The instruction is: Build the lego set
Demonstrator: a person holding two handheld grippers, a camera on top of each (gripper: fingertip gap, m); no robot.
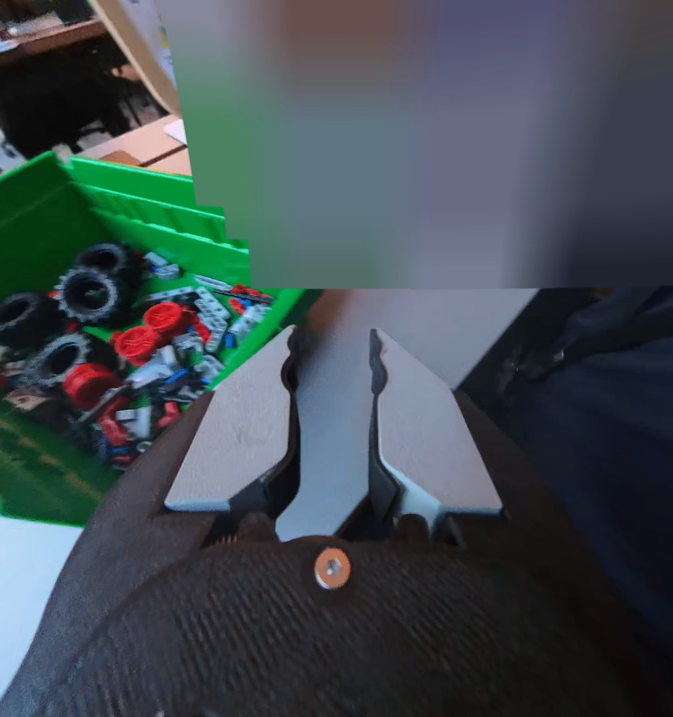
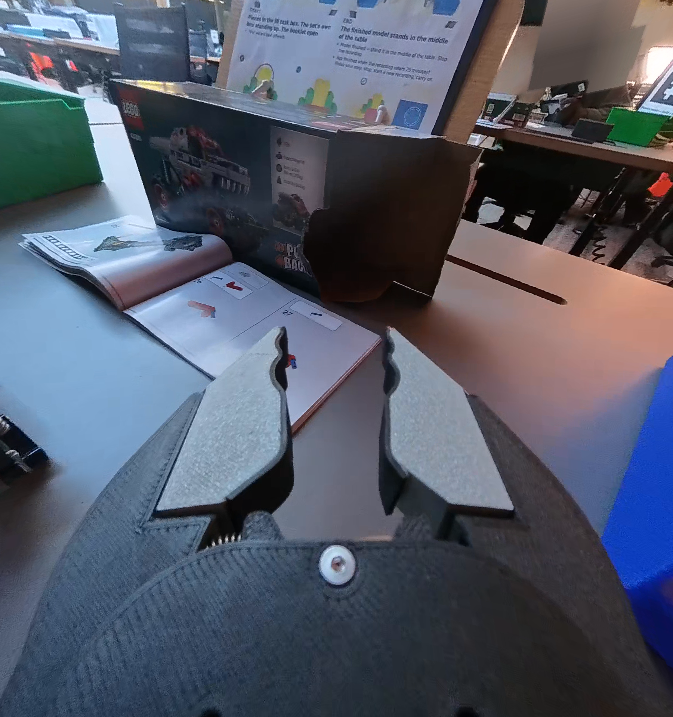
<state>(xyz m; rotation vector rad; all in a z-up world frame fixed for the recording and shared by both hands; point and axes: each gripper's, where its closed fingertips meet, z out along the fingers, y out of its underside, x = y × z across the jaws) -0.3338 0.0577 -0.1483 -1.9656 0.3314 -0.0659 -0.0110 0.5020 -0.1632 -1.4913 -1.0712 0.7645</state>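
A green bin (image 1: pixel 28 229) in the left wrist view holds loose lego pieces: black tyres (image 1: pixel 88 291), red wheel hubs (image 1: pixel 136 343), and grey, blue and red beams (image 1: pixel 214 310). My left gripper (image 1: pixel 333 335) is open and empty, to the right of the bin over the pale table. In the right wrist view my right gripper (image 2: pixel 334 337) is open and empty, just above the near corner of the open instruction booklet (image 2: pixel 195 306). The dark set box (image 2: pixel 288 186) stands upright behind the booklet. A partly built dark assembly (image 2: pixel 1 438) with a spring lies at the left edge.
A blue bin (image 2: pixel 661 485) stands close on the right. The green bin (image 2: pixel 28 147) also shows far left in the right wrist view. A printed sheet on a wooden board (image 2: pixel 350 58) stands behind the box. A dark-clothed person (image 1: pixel 598 426) is right of my left gripper. There is about 55 cm between the tips of the two grippers.
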